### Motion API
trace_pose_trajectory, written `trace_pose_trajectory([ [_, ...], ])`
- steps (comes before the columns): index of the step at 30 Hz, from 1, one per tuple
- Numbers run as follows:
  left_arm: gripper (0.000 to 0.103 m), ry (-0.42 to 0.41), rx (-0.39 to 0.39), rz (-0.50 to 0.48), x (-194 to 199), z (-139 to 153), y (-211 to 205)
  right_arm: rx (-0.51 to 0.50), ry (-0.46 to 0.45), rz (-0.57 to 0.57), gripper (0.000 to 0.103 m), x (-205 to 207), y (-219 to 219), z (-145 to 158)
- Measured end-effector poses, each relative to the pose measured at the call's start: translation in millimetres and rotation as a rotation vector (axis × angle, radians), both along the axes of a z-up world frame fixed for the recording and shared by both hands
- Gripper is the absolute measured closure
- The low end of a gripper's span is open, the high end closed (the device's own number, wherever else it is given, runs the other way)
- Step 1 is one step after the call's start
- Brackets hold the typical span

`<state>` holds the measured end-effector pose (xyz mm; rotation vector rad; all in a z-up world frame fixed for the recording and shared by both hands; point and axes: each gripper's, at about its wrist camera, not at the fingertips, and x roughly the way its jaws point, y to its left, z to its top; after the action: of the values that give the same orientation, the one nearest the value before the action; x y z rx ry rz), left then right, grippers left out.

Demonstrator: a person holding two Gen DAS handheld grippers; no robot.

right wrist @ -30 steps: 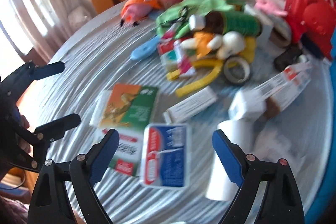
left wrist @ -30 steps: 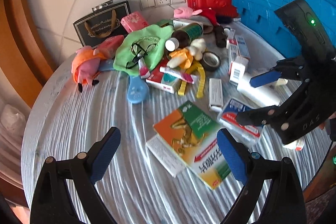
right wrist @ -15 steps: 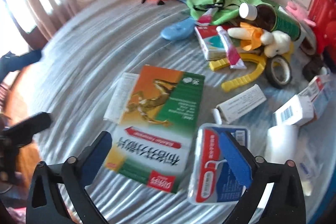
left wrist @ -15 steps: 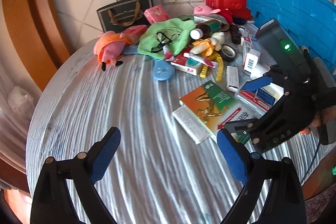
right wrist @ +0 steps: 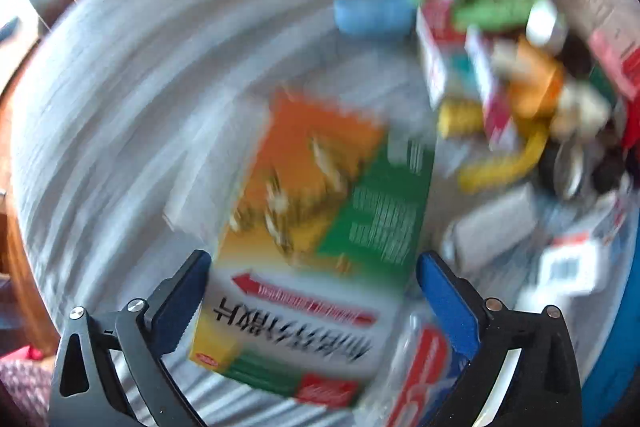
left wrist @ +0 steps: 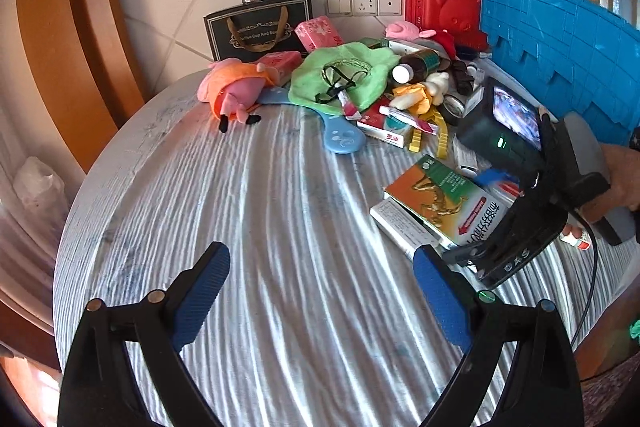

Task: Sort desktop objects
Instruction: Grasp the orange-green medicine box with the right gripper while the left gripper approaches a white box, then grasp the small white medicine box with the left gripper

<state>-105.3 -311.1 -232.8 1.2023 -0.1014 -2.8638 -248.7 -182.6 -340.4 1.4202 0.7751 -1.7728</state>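
An orange and green medicine box point(left wrist: 444, 203) lies flat on the round grey table point(left wrist: 240, 227), on top of a white box point(left wrist: 400, 227). In the blurred right wrist view the same medicine box point(right wrist: 320, 227) lies between the open fingers of my right gripper point(right wrist: 312, 299), its near end level with the fingertips. The right gripper also shows in the left wrist view point(left wrist: 480, 215), over the box's right end. My left gripper point(left wrist: 320, 291) is open and empty above bare table, left of the box.
A heap of things lies at the back: a pig plush point(left wrist: 236, 87), green cloth point(left wrist: 344, 75), blue paddle point(left wrist: 344, 139), brown bottle point(left wrist: 416, 65), yellow clip point(left wrist: 428, 135), black gift bag point(left wrist: 260, 27), red case point(left wrist: 444, 3). A blue crate point(left wrist: 560, 47) stands at the right.
My right gripper has moved left from the blue and red packet onto the orange and green box. My left gripper has drawn back and left, away from the heap.
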Motion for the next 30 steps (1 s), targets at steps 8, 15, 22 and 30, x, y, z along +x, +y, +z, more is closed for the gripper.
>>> trace_pose_trajectory([
  [8,0.009,-0.002,0.031,-0.018,-15,-3,2,-0.143,0.038,-0.142,0.014,-5,10,4],
  [15,0.009,-0.092,0.126,-0.006,-62,-42,48,-0.29,0.091,-0.269,0.013,-7,68,43],
  [22,0.052,-0.196,0.211,0.107,-90,-80,60,-0.355,0.1,-0.29,0.013,-10,105,70],
  [30,0.077,-0.217,0.165,0.201,-100,-83,73,-0.402,0.088,-0.251,0.013,-19,125,82],
])
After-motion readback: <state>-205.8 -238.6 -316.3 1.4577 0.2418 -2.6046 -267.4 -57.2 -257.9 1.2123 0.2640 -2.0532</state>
